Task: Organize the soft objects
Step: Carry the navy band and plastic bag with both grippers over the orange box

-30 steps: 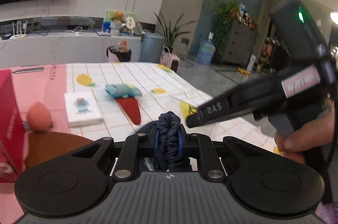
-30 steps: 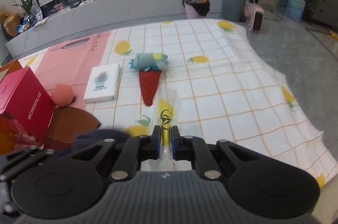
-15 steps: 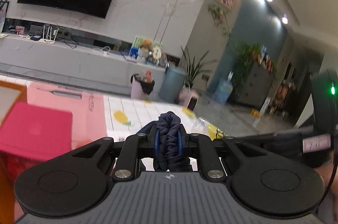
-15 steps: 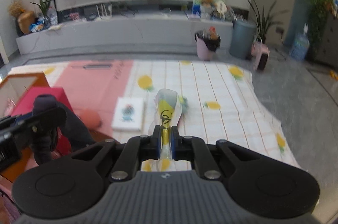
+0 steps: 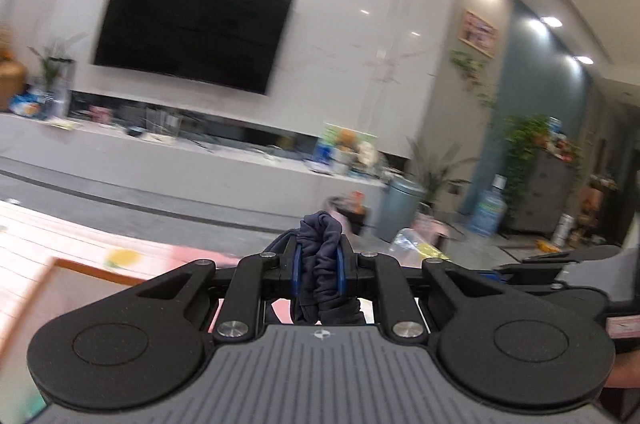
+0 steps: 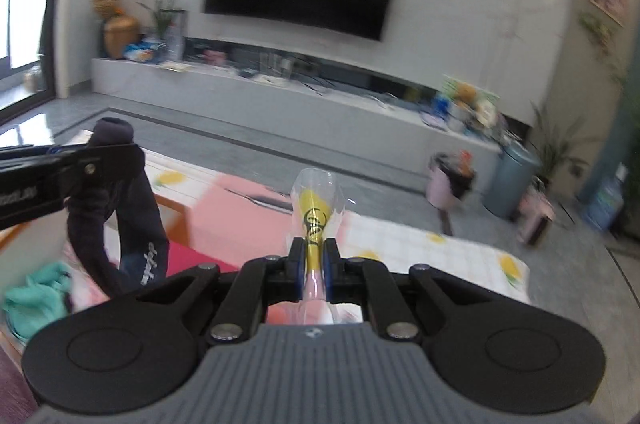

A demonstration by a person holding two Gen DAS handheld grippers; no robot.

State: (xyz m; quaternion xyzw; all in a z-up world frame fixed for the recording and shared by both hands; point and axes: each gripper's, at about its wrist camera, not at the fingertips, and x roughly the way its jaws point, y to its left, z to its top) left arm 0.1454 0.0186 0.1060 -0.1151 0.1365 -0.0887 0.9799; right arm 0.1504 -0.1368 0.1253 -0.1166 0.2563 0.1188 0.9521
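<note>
My left gripper (image 5: 319, 256) is shut on a dark navy cloth (image 5: 322, 252), bunched between its fingers. In the right wrist view the same cloth (image 6: 136, 224) hangs down from the left gripper (image 6: 100, 152) over an open box (image 6: 36, 256) that holds a teal cloth (image 6: 36, 298). My right gripper (image 6: 313, 256) is shut on a clear plastic packet with a yellow item inside (image 6: 316, 212), held up above the table. That packet also shows in the left wrist view (image 5: 416, 248), to the right of the navy cloth.
The table carries a white cloth with lemon prints (image 6: 460, 252) and a pink mat (image 6: 240, 216). A red box (image 6: 192, 262) lies beside the open box. Behind stand a long TV bench (image 6: 280, 104), a pink bin (image 6: 444, 184) and a grey bin (image 6: 508, 184).
Both grippers have lifted and swung left, from the table's middle to over the open box. The views now tilt up toward the TV wall. Both grips are unchanged.
</note>
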